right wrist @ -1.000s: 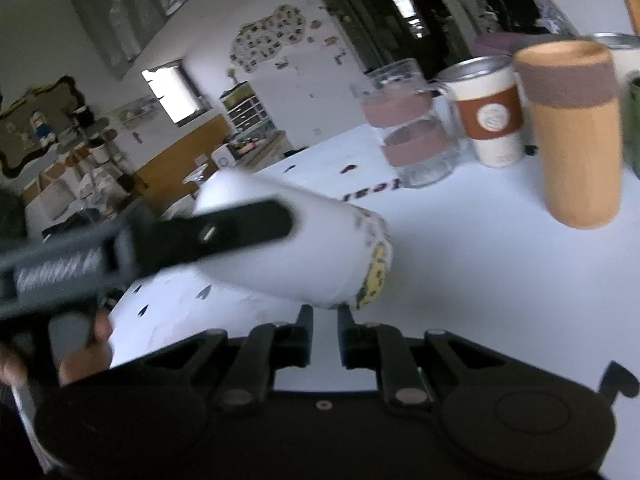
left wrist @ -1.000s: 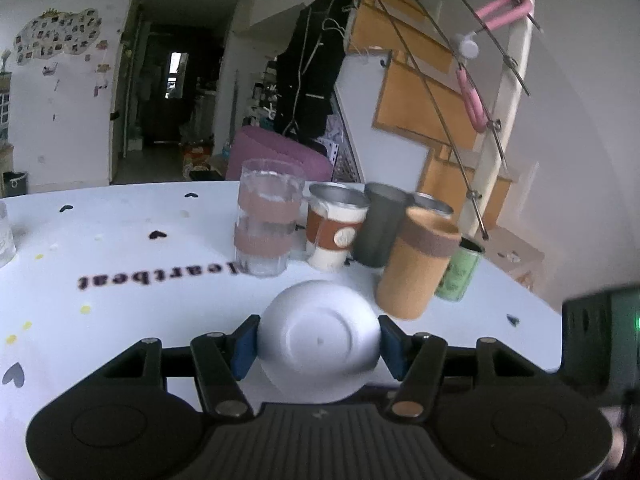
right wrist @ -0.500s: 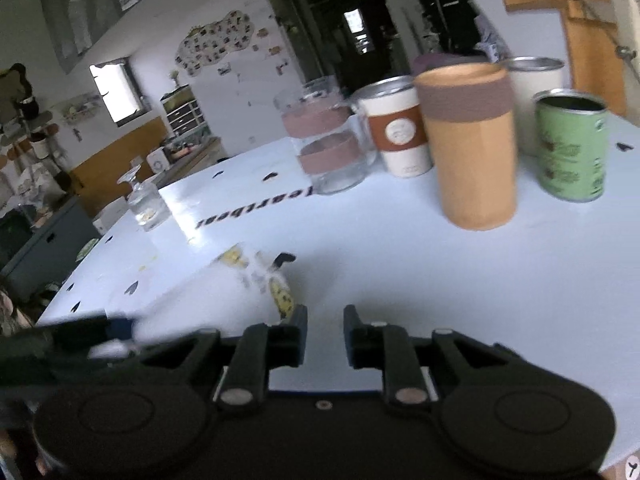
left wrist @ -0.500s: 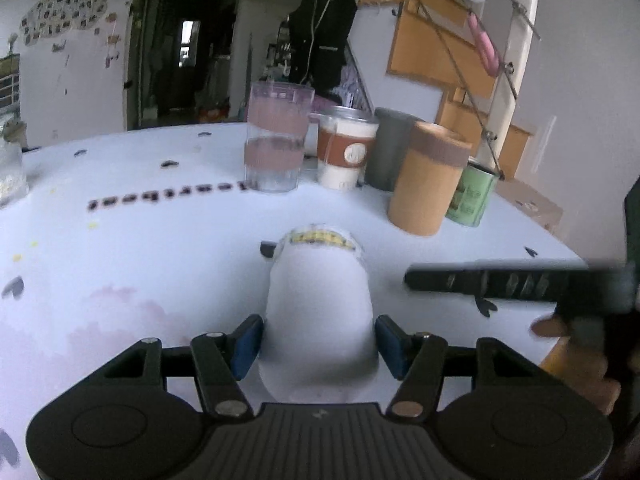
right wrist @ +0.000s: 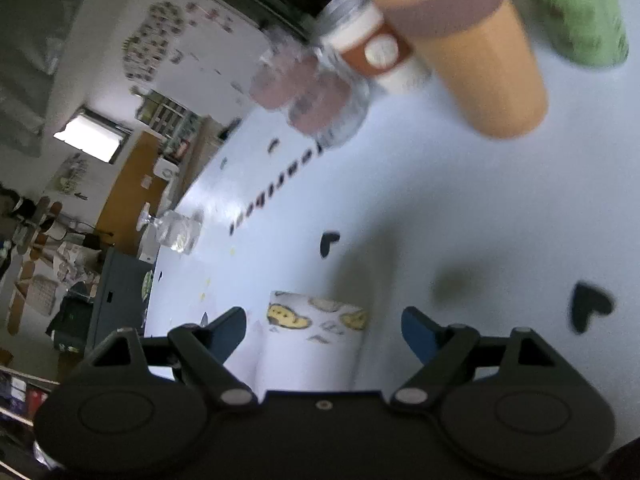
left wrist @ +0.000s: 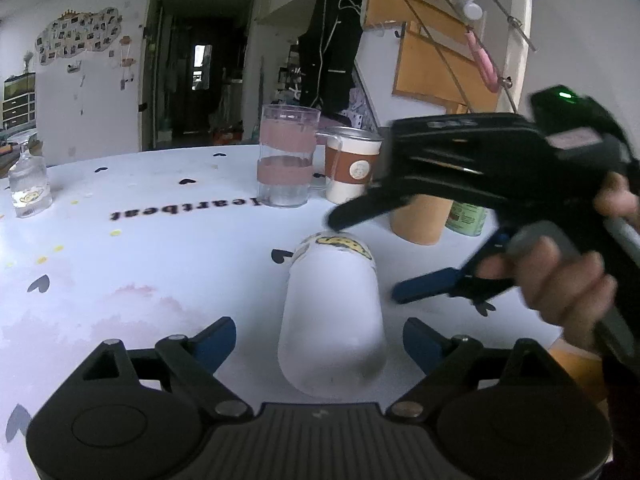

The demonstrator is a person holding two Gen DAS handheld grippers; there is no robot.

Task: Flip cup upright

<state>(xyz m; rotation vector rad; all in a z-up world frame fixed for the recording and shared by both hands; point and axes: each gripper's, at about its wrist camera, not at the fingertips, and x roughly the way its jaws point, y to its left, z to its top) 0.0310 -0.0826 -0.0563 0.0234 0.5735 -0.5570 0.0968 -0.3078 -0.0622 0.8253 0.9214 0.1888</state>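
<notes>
1. 2 grippers in play, both w/ fingers spread wide and neither touching anything. The left gripper (left wrist: 318,338) has its blue pads either side of the white cup (left wrist: 334,316) w/ clear gaps on both sides.
2. White cup lies on its side on the table (left wrist: 160,248), rounded base toward the left wrist cam, rim end w/ yellow cartoon print pointing away twd the other cups. Not upright.
3. The right gripper (left wrist: 360,256) comes in from the right in the left cam, held in a hand (left wrist: 560,280). 1 finger hangs over the cup's rim end, the blue-padded one sits just beside the cup's right flank; can't tell if it brushes it, looks apart.
4. From the right wrist cam the view is tilted and blurry; the cup (right wrist: 314,344) shows between the spread pads of that gripper (right wrist: 324,328), printed band facing the cam.
5. Back row, well apart from the cup: clear glass w/ pink bands (left wrist: 286,160), paper-style cup w/ brown sleeve (left wrist: 350,170), tan tumbler (left wrist: 420,216) partly hidden by the right gripper, green can (left wrist: 466,218) just beside it.
6. Small glass jar (left wrist: 28,184) sits far left on the table, near the "heartbeat" lettering (left wrist: 184,209).
</notes>
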